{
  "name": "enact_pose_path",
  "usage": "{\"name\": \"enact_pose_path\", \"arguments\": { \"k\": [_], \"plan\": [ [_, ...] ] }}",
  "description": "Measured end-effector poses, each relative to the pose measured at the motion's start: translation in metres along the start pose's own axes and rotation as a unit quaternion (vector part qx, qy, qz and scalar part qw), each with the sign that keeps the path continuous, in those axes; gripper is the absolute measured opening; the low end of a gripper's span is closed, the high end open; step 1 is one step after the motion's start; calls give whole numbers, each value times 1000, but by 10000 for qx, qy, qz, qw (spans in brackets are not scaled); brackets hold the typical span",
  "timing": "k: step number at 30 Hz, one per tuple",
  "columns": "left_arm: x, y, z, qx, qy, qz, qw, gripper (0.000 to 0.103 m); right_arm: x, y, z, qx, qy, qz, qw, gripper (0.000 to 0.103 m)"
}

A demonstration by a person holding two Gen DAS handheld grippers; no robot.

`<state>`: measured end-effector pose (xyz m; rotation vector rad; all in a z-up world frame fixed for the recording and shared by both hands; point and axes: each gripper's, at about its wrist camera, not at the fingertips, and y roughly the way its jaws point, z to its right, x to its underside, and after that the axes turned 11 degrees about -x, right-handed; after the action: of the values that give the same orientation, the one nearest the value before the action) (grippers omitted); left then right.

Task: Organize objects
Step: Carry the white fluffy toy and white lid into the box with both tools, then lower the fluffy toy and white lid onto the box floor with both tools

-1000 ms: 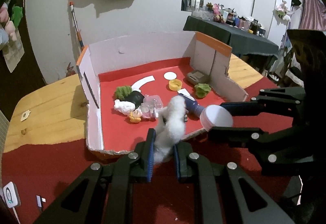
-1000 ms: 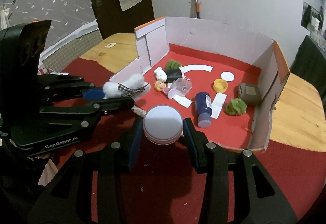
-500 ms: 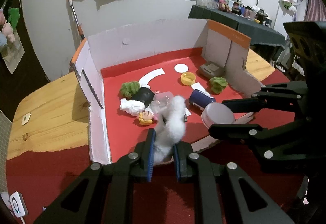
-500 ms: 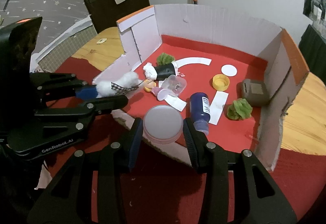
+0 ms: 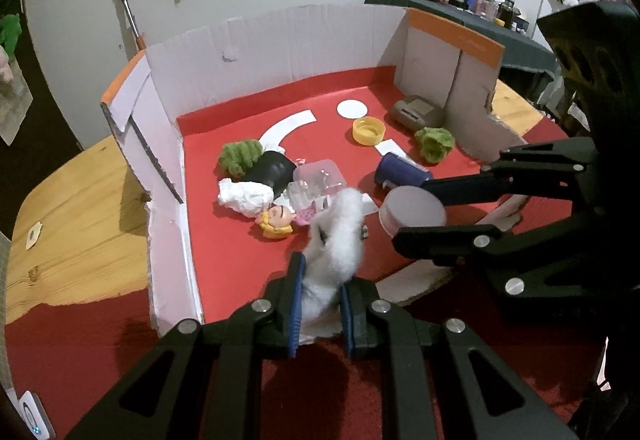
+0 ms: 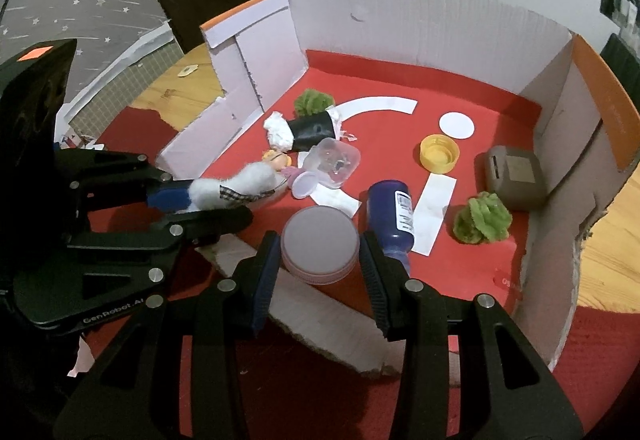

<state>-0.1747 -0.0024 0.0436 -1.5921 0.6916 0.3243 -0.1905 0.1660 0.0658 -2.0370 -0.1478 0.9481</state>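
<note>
Both claws are loaded as I look down over the near edge of the box. My left claw [image 5: 320,304] pinches a fluffy white toy [image 5: 338,240] at its lower end, pads pressed into the fur, so the toy stands up over the red floor just inside the low front wall; from the right wrist view I see a checked scrap on it. My right claw [image 6: 318,260] grips a round lidded jar [image 6: 320,246] by its sides, pale lid up, held over the front of the box beside a blue bottle [image 6: 394,218].

That bottle lies on its side on the red lining of the cardboard box [image 6: 440,24], partly on a white paper strip [image 6: 434,214]. Left of it sit a clear plastic tub [image 6: 334,162] with small bits inside, a small doll head [image 5: 278,220], crumpled white tissue [image 5: 244,198] and a black cup [image 5: 270,172] tipped over, with a green fuzzy ball [image 5: 240,156] behind. A second green fuzzy ball [image 6: 482,218] rests near the right wall, just in front of a grey-brown case [image 6: 514,176]. Further back lie a yellow cap [image 6: 439,153], open side up, a white paper disc [image 6: 456,125] and a curved white paper strip [image 6: 380,106]. The box stands on a wooden table [image 5: 76,200] partly covered by red cloth [image 5: 100,340].
</note>
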Motion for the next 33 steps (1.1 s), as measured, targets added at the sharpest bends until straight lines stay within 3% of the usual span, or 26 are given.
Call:
{"name": "enact_pose_path", "arguments": {
  "k": [26, 33],
  "plan": [
    [-15, 26, -4, -267, -267, -172, 9991, 17, -6, -1, 28, 444, 297, -53, 9986, 39],
    [-15, 31, -9, -265, -407, -174, 9987, 17, -6, 6, 35, 798, 264, -49, 9964, 39]
  ]
}}
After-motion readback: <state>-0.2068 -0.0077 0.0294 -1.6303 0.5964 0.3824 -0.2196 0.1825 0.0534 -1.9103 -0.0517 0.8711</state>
